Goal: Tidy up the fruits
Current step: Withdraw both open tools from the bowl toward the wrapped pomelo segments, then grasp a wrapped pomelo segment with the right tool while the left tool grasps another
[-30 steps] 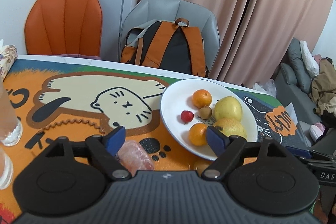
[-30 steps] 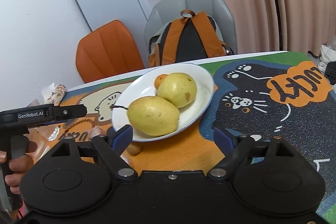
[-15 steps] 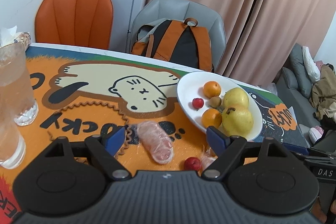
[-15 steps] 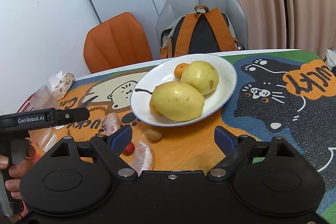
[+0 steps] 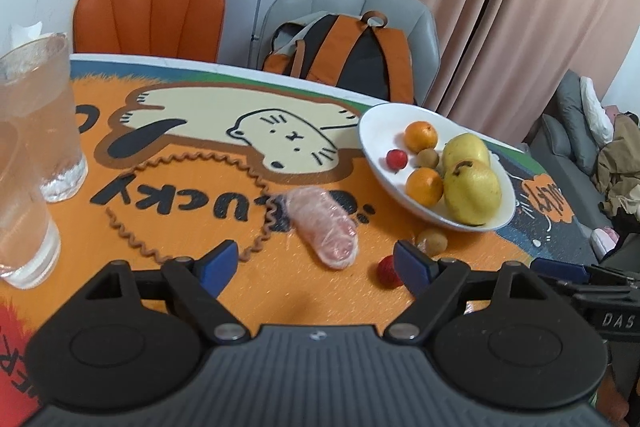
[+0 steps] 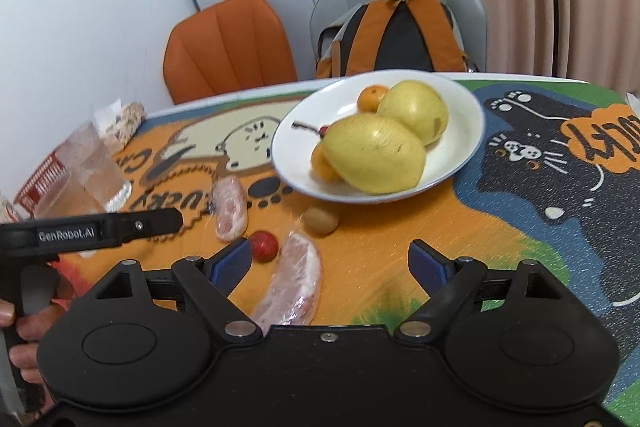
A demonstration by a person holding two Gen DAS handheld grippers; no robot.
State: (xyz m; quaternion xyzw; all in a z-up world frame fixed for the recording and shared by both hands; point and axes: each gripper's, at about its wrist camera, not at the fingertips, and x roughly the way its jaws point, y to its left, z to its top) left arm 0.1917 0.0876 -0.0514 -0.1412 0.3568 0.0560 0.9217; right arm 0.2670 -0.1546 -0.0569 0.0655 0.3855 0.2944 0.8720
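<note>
Both hand-held grippers gape empty; wrapped fruit slice (image 6: 294,285) lies lengthwise, pointing toward plate (image 6: 460,163).

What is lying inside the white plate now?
The white plate holds two yellow pears, two oranges, one small red fruit and one small brown fruit. Anything behind the pears is hidden.

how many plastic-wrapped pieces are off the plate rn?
2. One wrapped piece lies on the paw prints left of the plate; the other wrapped piece lies nearer, beside the small red fruit. More could be hidden.
</note>
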